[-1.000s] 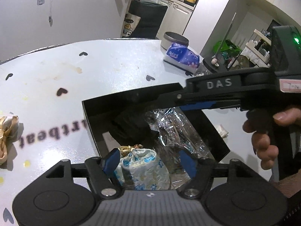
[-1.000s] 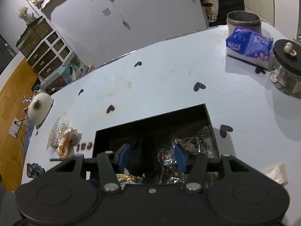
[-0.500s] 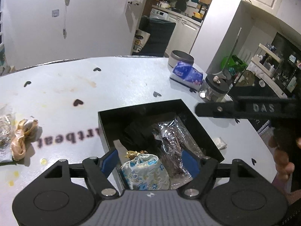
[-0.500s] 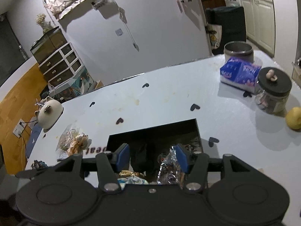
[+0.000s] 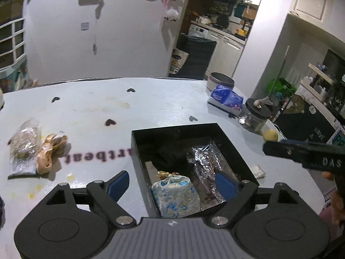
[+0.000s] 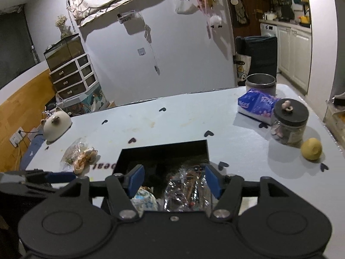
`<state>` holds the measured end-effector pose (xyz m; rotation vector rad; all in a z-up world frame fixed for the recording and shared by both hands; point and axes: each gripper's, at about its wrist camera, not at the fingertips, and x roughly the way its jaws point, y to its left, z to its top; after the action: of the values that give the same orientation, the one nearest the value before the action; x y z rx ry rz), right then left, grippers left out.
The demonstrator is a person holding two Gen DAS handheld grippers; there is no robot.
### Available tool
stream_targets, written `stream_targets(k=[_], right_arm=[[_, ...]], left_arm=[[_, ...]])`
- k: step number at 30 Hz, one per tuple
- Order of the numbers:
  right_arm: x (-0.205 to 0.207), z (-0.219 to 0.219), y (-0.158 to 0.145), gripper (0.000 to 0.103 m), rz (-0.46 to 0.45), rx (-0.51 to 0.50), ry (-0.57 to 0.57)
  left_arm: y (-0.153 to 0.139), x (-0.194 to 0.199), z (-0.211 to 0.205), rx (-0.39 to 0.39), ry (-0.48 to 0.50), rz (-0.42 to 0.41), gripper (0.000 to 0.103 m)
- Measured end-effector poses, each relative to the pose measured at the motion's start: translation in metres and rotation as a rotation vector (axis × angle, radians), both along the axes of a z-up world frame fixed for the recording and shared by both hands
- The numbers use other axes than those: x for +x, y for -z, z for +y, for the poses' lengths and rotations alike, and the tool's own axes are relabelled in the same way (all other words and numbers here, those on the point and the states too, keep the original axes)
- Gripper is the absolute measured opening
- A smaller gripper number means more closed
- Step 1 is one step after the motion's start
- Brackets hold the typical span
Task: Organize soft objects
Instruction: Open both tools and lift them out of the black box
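Left wrist: left gripper (image 5: 172,184) wide open, empty (right gripper (image 6: 174,180) likewise).

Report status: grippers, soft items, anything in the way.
Both grippers, left and right, open, empty, above black box. Blue floral pouch inside it; two bagged items on table. Nothing in the way.

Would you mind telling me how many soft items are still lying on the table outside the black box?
2: a clear packet and a beige bow, touching, left of the black box. Others may be out of view.
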<state>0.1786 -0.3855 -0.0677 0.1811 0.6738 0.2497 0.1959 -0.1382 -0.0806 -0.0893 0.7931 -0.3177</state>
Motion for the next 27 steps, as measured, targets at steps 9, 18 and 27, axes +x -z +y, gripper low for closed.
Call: stream_targets(k=[9,18,27], right_arm=[[-0.026,0.001,0.001,0.088,-0.065,-0.078,0.019],[-0.036,0.009,0.002,0.103,-0.12,-0.124,0.081],[-0.039,0.038,0.003,0.103,-0.122,-0.136,0.128]], left_arm=[[-0.003,-0.014,0.012,-0.017,-0.064,-0.041,0.103],[-0.003,-0.019,0.029,-0.001,-0.088,-0.054,0.103],[-0.007,-0.019,0.072,-0.011,-0.113,-0.06,0.103]])
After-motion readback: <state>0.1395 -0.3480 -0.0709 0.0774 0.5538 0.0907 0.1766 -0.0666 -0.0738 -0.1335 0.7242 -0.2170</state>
